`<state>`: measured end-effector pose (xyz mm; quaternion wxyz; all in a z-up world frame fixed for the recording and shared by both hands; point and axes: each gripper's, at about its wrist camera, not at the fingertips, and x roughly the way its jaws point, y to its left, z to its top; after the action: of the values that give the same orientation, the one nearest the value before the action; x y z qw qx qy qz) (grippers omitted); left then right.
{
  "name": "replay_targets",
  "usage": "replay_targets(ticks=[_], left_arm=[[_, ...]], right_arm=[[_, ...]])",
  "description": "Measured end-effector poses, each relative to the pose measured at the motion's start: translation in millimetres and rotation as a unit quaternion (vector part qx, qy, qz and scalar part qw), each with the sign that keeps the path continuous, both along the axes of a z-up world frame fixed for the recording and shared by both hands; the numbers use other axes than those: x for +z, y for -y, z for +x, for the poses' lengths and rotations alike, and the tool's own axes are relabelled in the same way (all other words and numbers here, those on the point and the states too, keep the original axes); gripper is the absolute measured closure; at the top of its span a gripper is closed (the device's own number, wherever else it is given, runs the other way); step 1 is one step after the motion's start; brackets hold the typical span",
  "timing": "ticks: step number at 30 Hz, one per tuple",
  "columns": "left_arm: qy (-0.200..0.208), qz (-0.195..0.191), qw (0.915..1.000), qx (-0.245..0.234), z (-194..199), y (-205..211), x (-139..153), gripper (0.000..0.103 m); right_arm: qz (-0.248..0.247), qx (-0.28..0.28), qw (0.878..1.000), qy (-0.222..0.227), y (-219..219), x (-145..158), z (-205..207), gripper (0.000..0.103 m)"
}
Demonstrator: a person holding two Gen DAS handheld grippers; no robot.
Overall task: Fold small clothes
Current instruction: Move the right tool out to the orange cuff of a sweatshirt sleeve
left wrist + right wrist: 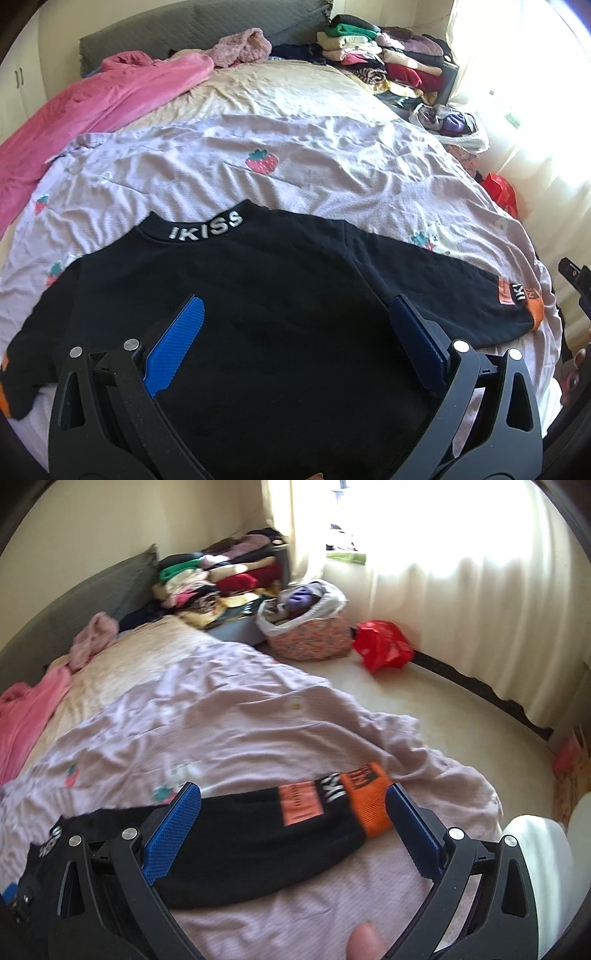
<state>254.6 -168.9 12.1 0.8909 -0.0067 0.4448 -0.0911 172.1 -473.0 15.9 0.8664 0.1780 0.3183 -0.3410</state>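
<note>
A small black top (280,295) with white "IKISS" letters on its collar (205,228) lies spread flat on a pale lilac strawberry-print sheet (314,162). Its right sleeve ends in an orange cuff (535,312). My left gripper (295,314) hovers open over the middle of the top, nothing between its blue pads. In the right wrist view the black sleeve (258,830) with the orange cuff (371,799) lies across the sheet (240,716). My right gripper (295,805) is open and straddles that sleeve, the right pad close to the cuff.
A pink blanket (85,118) lies bunched at the bed's far left. Stacks of folded clothes (376,55) stand at the headboard corner. On the floor beside the bed sit a floral basket (310,638) and a red bag (382,644). A curtain (480,609) hangs to the right.
</note>
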Motion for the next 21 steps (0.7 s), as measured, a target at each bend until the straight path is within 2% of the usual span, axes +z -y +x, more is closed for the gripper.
replay_targets(ticks=[7, 10, 15, 19, 20, 21], left_arm=[[-0.024, 0.003, 0.9997, -0.006, 10, 6, -31, 0.009], [-0.026, 0.006, 0.9996, -0.009, 12, 8, -42, 0.009], [-0.031, 0.015, 0.9992, -0.017, 16, 11, -57, 0.009], [-0.046, 0.022, 0.9984, -0.025, 19, 12, -70, 0.009], [-0.048, 0.022, 0.9982, -0.027, 19, 12, -72, 0.009], [-0.049, 0.022, 0.9981, -0.029, 19, 12, -74, 0.009]], right_arm=[[-0.007, -0.04, 0.998, -0.046, 41, -42, 0, 0.004], [0.016, -0.054, 0.997, -0.047, 56, -59, -4, 0.005], [0.027, -0.062, 0.997, -0.04, 67, -73, -8, 0.005], [0.034, -0.061, 0.996, -0.057, 75, -88, -1, 0.006], [0.039, -0.06, 0.995, -0.062, 76, -91, 0, 0.012], [0.043, -0.057, 0.995, -0.066, 77, -95, 3, 0.025]])
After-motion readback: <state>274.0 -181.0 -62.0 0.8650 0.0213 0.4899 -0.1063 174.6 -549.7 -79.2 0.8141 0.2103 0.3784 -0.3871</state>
